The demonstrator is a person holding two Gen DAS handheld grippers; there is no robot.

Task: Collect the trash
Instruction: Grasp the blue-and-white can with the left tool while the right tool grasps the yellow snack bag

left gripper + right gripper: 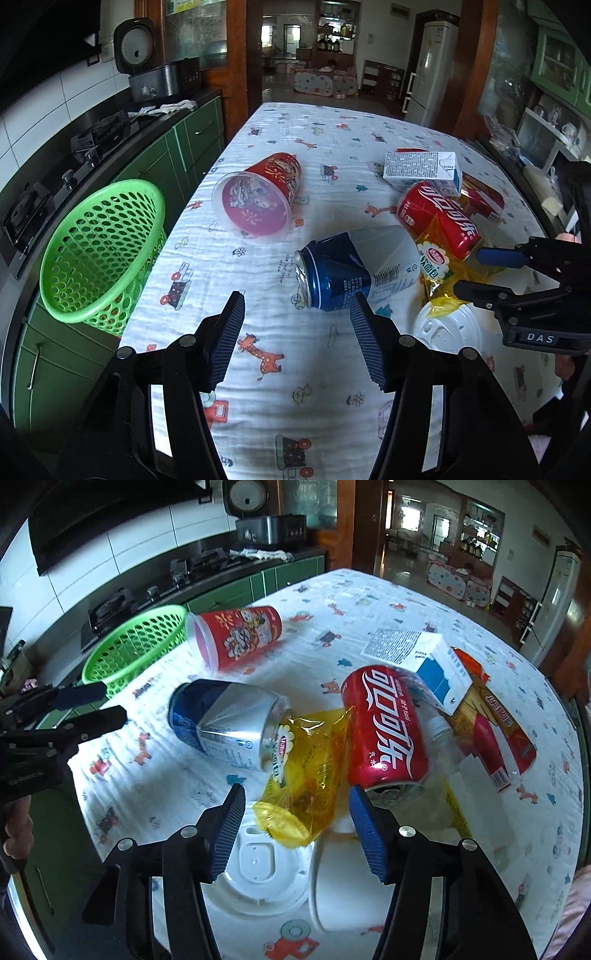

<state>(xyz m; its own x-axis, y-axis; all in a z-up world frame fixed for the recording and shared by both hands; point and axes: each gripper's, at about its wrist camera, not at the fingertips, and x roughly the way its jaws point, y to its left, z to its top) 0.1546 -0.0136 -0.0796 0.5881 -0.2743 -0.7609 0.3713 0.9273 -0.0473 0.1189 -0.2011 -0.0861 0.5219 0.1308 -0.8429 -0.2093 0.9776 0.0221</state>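
The left hand-held gripper (297, 308) hangs with jaws apart just short of the dented blue-and-silver aluminium can (356, 267) lying on the desk (314, 373). A green perforated plastic basket (101, 251) stands at the desk's left edge.

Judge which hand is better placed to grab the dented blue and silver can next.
Probably left. The left gripper points at the blue and silver can, jaws open just short of it. The right gripper hangs over the yellow wrapper and white lid.
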